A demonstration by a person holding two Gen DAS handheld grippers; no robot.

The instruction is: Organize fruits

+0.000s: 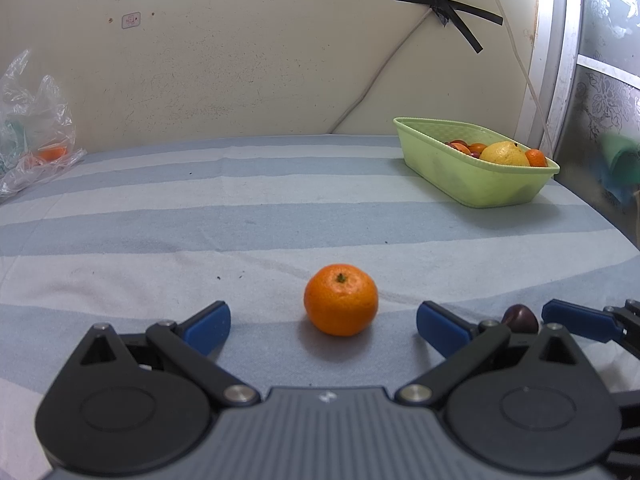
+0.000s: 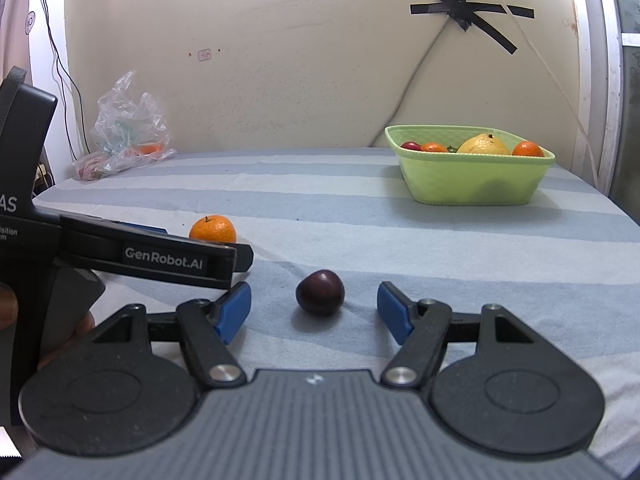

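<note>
An orange tangerine (image 1: 341, 299) lies on the striped cloth just ahead of my open left gripper (image 1: 323, 326), between its blue pads without touching them. It also shows in the right wrist view (image 2: 212, 229). A dark purple plum (image 2: 320, 292) lies just ahead of my open right gripper (image 2: 314, 312), between its pads, apart from both. The plum shows in the left wrist view (image 1: 519, 319) behind my left gripper's right finger. A green basket (image 2: 472, 184) at the back right holds a yellow fruit, tangerines and small red fruits; it also shows in the left wrist view (image 1: 472, 180).
A clear plastic bag (image 2: 124, 136) with an orange fruit inside lies at the back left by the wall; it also shows in the left wrist view (image 1: 36, 136). The left gripper's body (image 2: 120, 256) sits close to the left of my right gripper. Cables hang on the wall behind the basket.
</note>
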